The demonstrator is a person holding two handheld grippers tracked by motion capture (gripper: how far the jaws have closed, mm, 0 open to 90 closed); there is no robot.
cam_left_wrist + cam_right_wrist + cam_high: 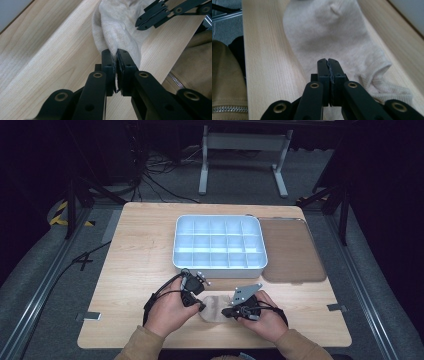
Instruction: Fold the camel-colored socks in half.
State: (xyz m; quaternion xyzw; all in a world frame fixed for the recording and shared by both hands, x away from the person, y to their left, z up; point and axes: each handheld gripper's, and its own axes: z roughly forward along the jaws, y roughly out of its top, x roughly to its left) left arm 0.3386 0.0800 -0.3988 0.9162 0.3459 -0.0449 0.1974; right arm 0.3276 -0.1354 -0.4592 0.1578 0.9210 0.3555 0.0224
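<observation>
Sleeves [145, 342]: tan, entering from the near edge of the high view, one to each hand.
Left hand [169, 312]: wrapped round the left gripper [200, 305] at the near middle of the table.
Left gripper jaws: pressed together on a fold of the sock's edge, seen pinched between the pads in the left gripper view [116, 56].
Right hand [265, 317]: wrapped round the right gripper [226, 312], grey three-cornered plate on top.
Right gripper jaws: closed tight, a thin edge of fabric caught between them in the right gripper view [328, 62]; the same jaws seen from the left gripper view at upper right, tips at the sock's far side [140, 25].
Sock [214, 307]: pale cream, knit, lying flat on the table between the two grippers; held at opposite sides by both.
Sock, closer [332, 35]: toe end away from the right gripper, ribbed cuff bunched beside its jaws.
Table [135, 250]: light wood, rounded corners.
Organizer box [219, 242]: white, many small compartments, open, behind the sock at mid table.
Lid [291, 250]: brownish translucent, flat on the table, touching the box's right side.
Floor beyond: grey, with cables and a white frame leg.
</observation>
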